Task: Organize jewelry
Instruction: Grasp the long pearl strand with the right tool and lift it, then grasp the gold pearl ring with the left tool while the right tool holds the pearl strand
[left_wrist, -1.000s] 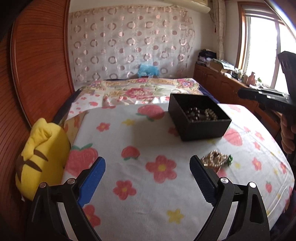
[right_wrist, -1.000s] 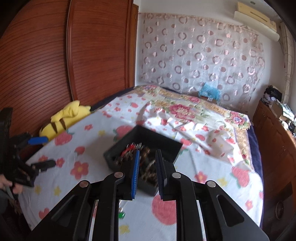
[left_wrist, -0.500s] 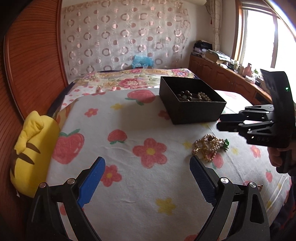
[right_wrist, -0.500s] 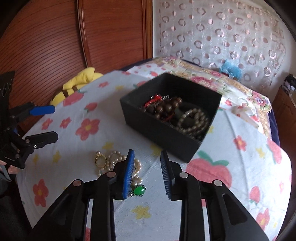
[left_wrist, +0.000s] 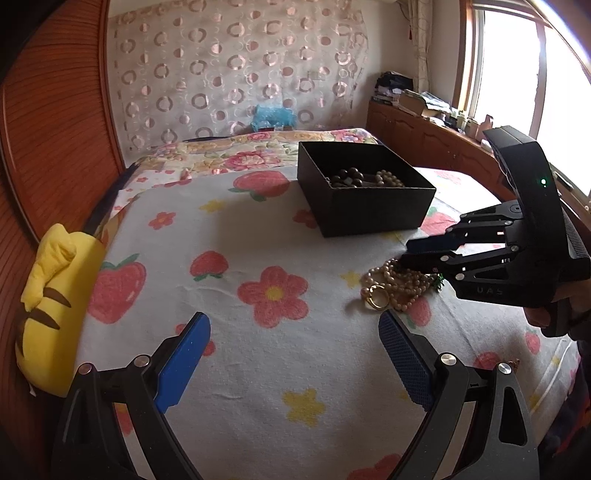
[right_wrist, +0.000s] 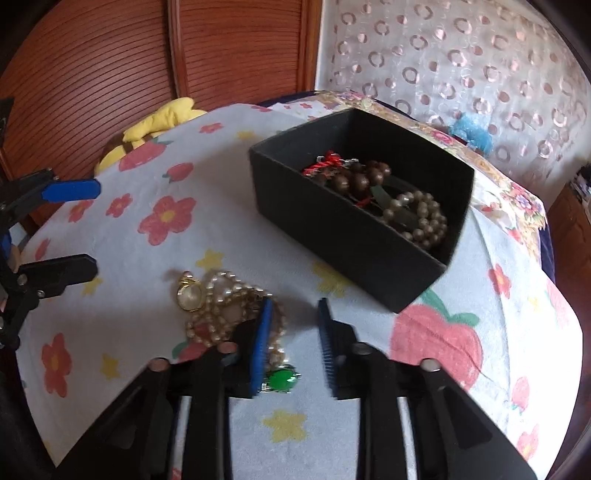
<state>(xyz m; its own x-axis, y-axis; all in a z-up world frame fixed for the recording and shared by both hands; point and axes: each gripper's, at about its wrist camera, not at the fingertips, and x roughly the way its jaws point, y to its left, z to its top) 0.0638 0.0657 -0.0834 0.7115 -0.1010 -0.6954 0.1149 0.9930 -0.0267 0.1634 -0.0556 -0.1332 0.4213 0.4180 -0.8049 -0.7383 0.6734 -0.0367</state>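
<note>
A tangle of pearl strands (left_wrist: 397, 286) (right_wrist: 221, 306) lies on the flowered bedspread with a gold ring (left_wrist: 377, 301) (right_wrist: 189, 293) at its edge and a green-stone ring (right_wrist: 280, 380) beside it. Behind stands a black box (left_wrist: 369, 210) (right_wrist: 332, 229) holding brown and pale bead bracelets. My right gripper (right_wrist: 295, 306) (left_wrist: 406, 254) is low over the pile. Its jaws are closing, still apart, with bare cloth between them and the left pad on the pearls. My left gripper (left_wrist: 293, 325) (right_wrist: 92, 227) hangs wide open above the cloth, nothing in it.
A yellow plush toy (left_wrist: 51, 302) (right_wrist: 162, 118) lies at the bed's left edge against a wooden wardrobe (left_wrist: 55, 129). A wooden cabinet (left_wrist: 424, 140) with clutter runs under the window at the right. A hand (left_wrist: 546, 317) holds the right gripper's handle.
The right gripper has come down from above the box to the jewelry pile, and its jaws widened, then narrowed. The left gripper has edged forward and lower, still open.
</note>
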